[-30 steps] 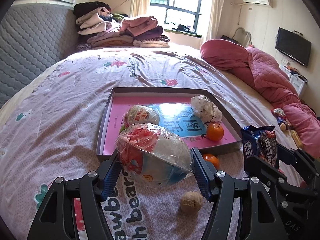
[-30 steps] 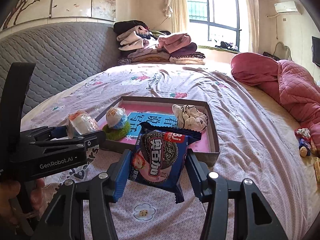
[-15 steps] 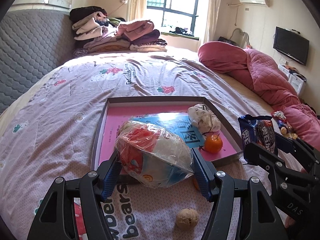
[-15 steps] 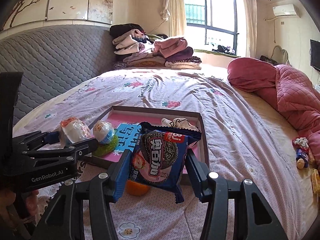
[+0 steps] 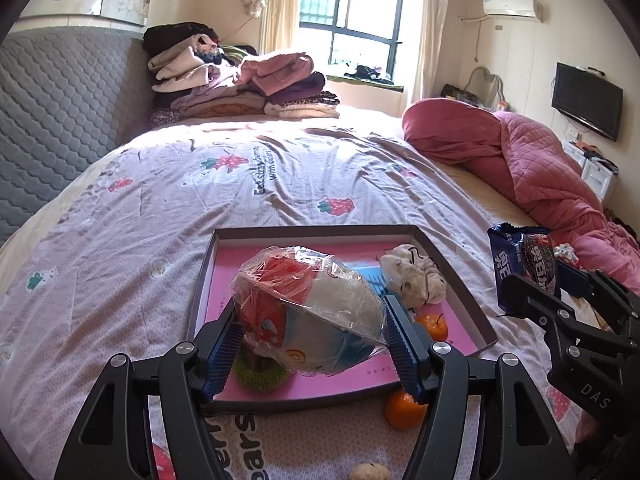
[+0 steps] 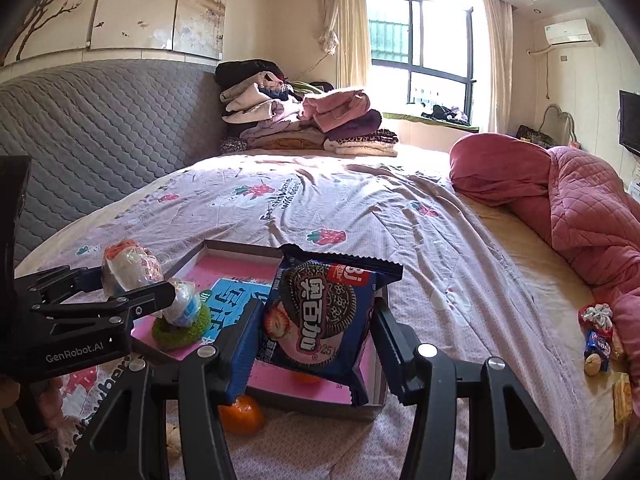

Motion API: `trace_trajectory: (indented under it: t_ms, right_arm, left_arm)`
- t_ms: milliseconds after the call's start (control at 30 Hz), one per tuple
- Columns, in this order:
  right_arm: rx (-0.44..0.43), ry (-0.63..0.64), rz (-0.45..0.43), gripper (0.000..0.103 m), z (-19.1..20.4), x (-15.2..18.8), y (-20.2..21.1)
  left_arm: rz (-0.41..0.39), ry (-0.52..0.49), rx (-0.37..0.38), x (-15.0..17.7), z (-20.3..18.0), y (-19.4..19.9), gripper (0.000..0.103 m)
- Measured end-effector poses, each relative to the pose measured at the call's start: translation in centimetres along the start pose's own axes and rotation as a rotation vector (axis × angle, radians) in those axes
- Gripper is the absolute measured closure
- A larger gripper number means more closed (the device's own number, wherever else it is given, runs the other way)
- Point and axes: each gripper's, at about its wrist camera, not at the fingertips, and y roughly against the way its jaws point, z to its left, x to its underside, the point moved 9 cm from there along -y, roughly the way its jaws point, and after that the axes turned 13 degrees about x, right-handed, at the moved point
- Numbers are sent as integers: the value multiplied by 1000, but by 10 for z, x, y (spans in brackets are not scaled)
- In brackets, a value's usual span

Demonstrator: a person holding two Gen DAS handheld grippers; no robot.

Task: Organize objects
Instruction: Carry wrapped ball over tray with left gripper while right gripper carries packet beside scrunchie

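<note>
Strawberry-print bedding carries the shallow box point(image 5: 460, 280) at lower centre, directly beyond both tools: left gripper point(image 5: 310, 340) clamps the wrapped ball point(image 5: 308, 312), right gripper point(image 6: 312, 344) clamps the cookie pack point(image 6: 320, 316)

A plastic-wrapped red, white and blue ball point(image 5: 308, 312) is clamped in the left gripper point(image 5: 310, 346) above a shallow box with a pink floor point(image 5: 460, 276). A blue Oreo packet point(image 6: 320, 320) stands upright in the right gripper point(image 6: 316, 354). 1 orange point(image 5: 432, 326) lies inside the box; another orange point(image 5: 404, 410) lies on the bedspread just outside it.
</note>
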Motion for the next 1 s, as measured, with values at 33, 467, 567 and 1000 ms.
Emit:
trace_trajectory:
  t_ms: [33,467,567,1000]
  right_arm:
    - [-1,7,-7,49,0,-3,-1]
    - [-6,32,-10,49,-7,-17,-26]
    - [-3,47,-17,49,-6,-20,-30]
    - [-17,69,-10,49,-4,-24,-55]
  left_arm:
    - [-3,-3,-1,-3,0,-1,34]
    - [8,-16,-20,-18,-7,-23,34]
    - [17,-18,-22,-18,-9,-29,34]
    - [59,-30,-50,-14,-5,-59,34]
